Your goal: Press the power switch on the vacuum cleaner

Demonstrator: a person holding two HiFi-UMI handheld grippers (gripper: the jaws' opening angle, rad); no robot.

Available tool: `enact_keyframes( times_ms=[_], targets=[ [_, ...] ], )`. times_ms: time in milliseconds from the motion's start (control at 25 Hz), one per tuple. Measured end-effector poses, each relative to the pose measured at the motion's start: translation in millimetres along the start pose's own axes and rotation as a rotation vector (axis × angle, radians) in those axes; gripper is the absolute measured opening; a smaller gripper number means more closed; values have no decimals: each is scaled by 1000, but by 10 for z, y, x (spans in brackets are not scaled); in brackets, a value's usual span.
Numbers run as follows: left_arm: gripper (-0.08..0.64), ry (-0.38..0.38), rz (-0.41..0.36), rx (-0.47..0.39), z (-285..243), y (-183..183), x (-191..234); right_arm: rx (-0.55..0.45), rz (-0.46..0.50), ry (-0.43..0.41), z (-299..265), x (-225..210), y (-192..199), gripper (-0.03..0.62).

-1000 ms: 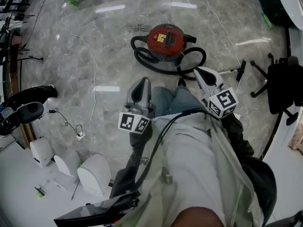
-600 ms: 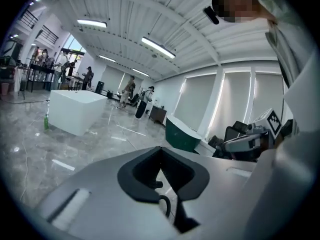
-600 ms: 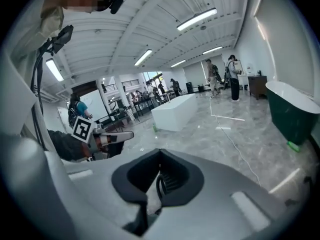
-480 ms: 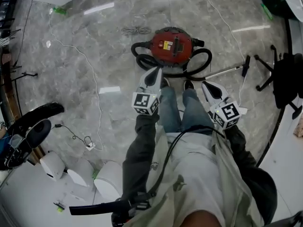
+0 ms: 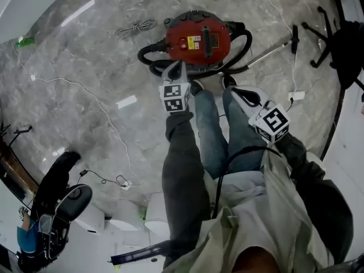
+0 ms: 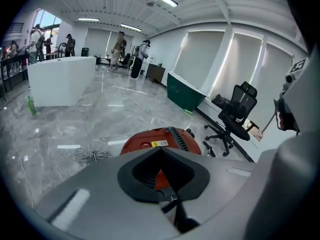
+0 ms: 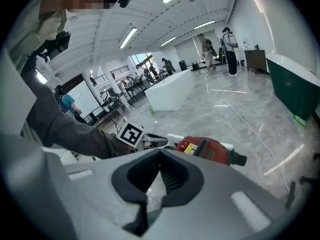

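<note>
The red round vacuum cleaner (image 5: 196, 40) sits on the marble floor with its black hose (image 5: 151, 56) looped around it. A yellow label and a black grille show on its top; I cannot pick out the power switch. My left gripper (image 5: 177, 67) is shut and empty, its tip over the vacuum's near edge. In the left gripper view the vacuum (image 6: 150, 141) fills the space just beyond the closed jaws. My right gripper (image 5: 233, 90) is also shut and empty, a little nearer to me and to the right. Its own view shows the vacuum (image 7: 207, 150) and the left gripper (image 7: 150, 140).
A metal wand (image 5: 272, 48) lies right of the vacuum, beside a black office chair (image 5: 341, 41). A coiled cable (image 5: 135, 27) lies to the left, and a thin white cord (image 5: 102, 110) crosses the floor. White pods (image 5: 91, 219) stand at lower left. The person's legs (image 5: 219, 135) stand between the grippers.
The person has stepped up to the vacuum, which is now much closer. Both grippers have moved forward, and the left tip has reached the vacuum's near edge.
</note>
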State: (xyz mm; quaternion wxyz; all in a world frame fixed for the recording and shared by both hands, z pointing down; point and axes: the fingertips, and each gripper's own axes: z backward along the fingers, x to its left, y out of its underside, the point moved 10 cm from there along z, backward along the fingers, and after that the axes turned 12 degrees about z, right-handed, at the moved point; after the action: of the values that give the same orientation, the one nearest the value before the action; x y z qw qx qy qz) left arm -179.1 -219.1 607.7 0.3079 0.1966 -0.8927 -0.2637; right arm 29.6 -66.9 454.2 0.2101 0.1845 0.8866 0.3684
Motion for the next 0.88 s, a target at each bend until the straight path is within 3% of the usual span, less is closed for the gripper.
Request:
enact_keyframes(
  times_ms=[160, 400, 600, 800, 880],
  targets=[
    [6, 33, -5, 32, -342, 85, 178, 33, 0, 1, -193, -43, 164, 2],
    [6, 43, -98, 75, -711, -35, 292, 41, -63, 50, -451, -238, 304, 2],
    [6, 54, -175, 202, -989, 26, 347, 28, -108, 73, -556, -313, 466, 2],
    [6, 23, -167, 178, -1014, 149, 323, 55, -154, 79, -544, -334, 712, 2],
    [5, 3, -205, 178, -1009, 173, 302, 52, -173, 83, -544, -344, 744, 2]
  ],
)
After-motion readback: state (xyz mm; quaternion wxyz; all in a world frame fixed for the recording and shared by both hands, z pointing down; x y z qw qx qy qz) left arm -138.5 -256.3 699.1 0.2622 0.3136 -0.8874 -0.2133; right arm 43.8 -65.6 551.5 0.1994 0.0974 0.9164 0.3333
